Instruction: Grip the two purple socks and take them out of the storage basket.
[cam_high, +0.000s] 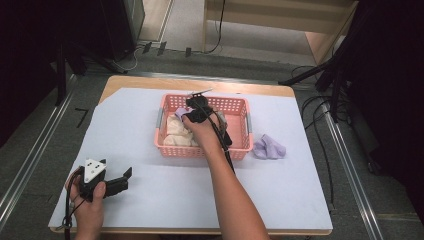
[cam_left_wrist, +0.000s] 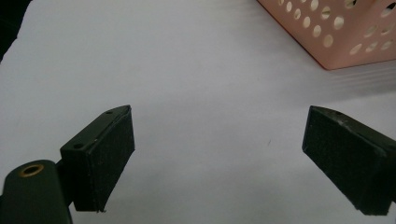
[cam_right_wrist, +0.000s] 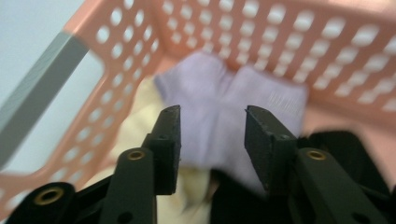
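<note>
- Nearest the high camera, the left gripper (cam_high: 124, 179) rests low on the pale lilac table cover (cam_high: 165, 200) at the near left corner, held in the person's left hand (cam_high: 88, 210); in the left gripper view its black padded jaws stand wide apart with only bare cover between them.
- Farther in, the right gripper (cam_right_wrist: 212, 140) reaches into the pink perforated plastic basket (cam_high: 240, 150) at the table's middle.
- Its jaws stand partly apart around a lilac knitted sock (cam_right_wrist: 224, 98); whether the pads press on it cannot be told through the blur.
- That sock lies in the basket on cream-coloured cloth (cam_high: 176, 131), beside a black garment (cam_right_wrist: 345, 144).
- A second lilac sock (cam_high: 269, 147) lies on the cover just right of the basket.
</note>
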